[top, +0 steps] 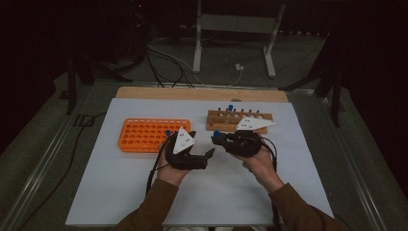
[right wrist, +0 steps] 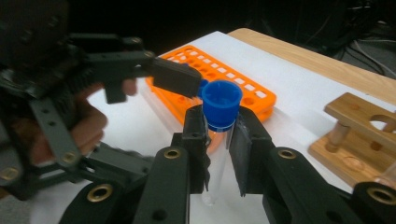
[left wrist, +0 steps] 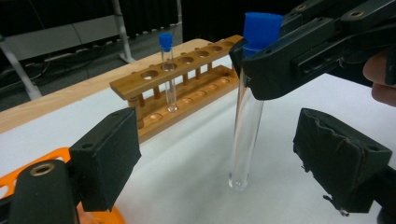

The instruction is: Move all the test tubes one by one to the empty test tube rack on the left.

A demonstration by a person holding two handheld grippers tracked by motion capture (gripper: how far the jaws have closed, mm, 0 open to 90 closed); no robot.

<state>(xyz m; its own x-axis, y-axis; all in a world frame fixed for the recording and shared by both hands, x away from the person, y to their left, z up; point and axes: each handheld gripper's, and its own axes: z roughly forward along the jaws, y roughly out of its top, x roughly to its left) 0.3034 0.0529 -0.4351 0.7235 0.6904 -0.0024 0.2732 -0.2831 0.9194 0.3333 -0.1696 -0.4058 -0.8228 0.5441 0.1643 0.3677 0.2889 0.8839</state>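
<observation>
1. Between the two racks, above the white sheet on the desk (top: 144, 192), the right tongs (right wrist: 219, 140) clamp a clear test tube (left wrist: 245, 130) just below its blue cap (right wrist: 222, 105).
2. That tube hangs upright, its rounded bottom close over the white sheet; whether it touches the sheet cannot be told.
3. Seen from the left gripper view, the left tongs (left wrist: 215, 168) stand wide, one pad on each side of the tube's lower half, with clear gaps to the glass.
4. No pad of the left tongs presses on the tube.
5. From the high view, the left tongs (top: 210, 153) point toward the right tongs (top: 215, 138), and the two sit close together near the middle of the desk.
6. A wooden rack (top: 239, 120) stands behind the right tongs, with one blue-capped tube (left wrist: 167, 70) standing upright in a hole of it.
7. An orange rack (top: 144, 134) with many holes lies flat on the sheet at the left, just beyond the left hand (top: 171, 166).
8. The right hand (top: 260, 161) grips its tool from behind; both forearms in brown sleeves come in from the near edge.
</observation>
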